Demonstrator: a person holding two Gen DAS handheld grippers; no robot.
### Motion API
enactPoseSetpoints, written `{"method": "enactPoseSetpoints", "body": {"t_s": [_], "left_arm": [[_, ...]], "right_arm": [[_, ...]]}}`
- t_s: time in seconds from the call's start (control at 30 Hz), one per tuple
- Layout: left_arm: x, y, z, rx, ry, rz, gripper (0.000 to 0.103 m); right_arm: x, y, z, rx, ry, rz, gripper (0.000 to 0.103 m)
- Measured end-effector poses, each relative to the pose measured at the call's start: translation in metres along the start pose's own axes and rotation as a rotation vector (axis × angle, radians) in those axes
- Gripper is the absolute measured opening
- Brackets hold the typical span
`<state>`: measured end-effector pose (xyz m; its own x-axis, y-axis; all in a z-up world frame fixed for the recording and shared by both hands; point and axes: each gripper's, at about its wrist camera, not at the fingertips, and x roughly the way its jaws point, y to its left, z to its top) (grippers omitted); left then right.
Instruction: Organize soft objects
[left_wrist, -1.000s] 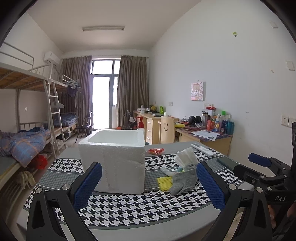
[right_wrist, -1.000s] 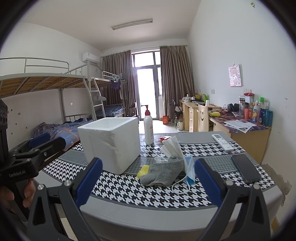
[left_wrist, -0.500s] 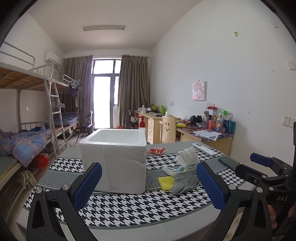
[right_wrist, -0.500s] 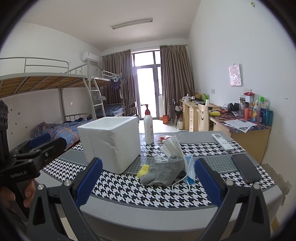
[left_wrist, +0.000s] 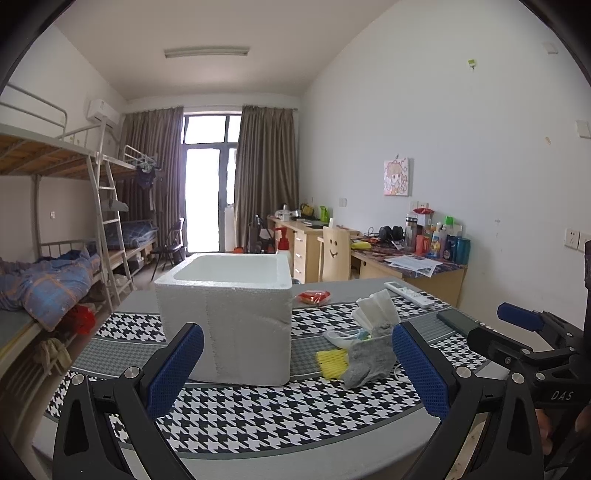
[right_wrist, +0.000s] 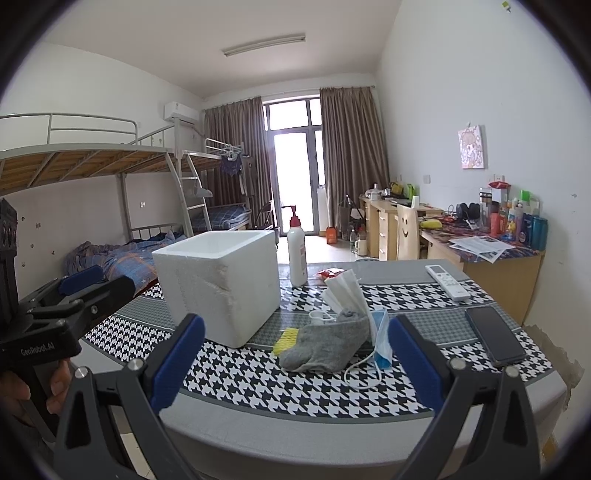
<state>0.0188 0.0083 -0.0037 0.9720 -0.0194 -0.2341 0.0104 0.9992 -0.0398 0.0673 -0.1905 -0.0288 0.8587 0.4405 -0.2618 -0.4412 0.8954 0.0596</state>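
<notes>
A white foam box (left_wrist: 225, 314) (right_wrist: 221, 286), open on top, stands on the houndstooth cloth. To its right lies a heap of soft things: a grey sock (left_wrist: 371, 360) (right_wrist: 325, 349), a yellow foam net (left_wrist: 331, 363) (right_wrist: 285, 338), white face masks (left_wrist: 376, 308) (right_wrist: 345, 291) and a blue mask (right_wrist: 382, 338). My left gripper (left_wrist: 297, 369) hovers open before the table's near edge, box and heap beyond its fingers. My right gripper (right_wrist: 295, 363) is open too, facing the sock from the near edge. Neither holds anything.
A pump bottle (right_wrist: 297, 251) stands behind the box. A remote (right_wrist: 447, 282), a dark phone (right_wrist: 495, 341) and a red packet (left_wrist: 314, 296) lie on the table (right_wrist: 332, 439). A hand (right_wrist: 22, 391) holds the left gripper's handle. Bunk beds stand left, desks right.
Both views have shifted only slightly; the left wrist camera sits a little higher. Nothing on the table has moved and both grippers stay open.
</notes>
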Motion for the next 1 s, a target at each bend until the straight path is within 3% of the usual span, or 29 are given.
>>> {"method": "enactPoseSetpoints", "body": {"t_s": [0.57, 1.0], "left_arm": [[0.029, 0.000, 0.006, 0.014, 0.042, -0.041, 0.102], [0.066, -0.019, 0.002, 0.042, 0.109, -0.116, 0.102]], "right_arm": [[0.026, -0.015, 0.005, 0.011, 0.040, -0.020, 0.101], [0.046, -0.038, 0.009, 0.029, 0.083, -0.059, 0.101]]}}
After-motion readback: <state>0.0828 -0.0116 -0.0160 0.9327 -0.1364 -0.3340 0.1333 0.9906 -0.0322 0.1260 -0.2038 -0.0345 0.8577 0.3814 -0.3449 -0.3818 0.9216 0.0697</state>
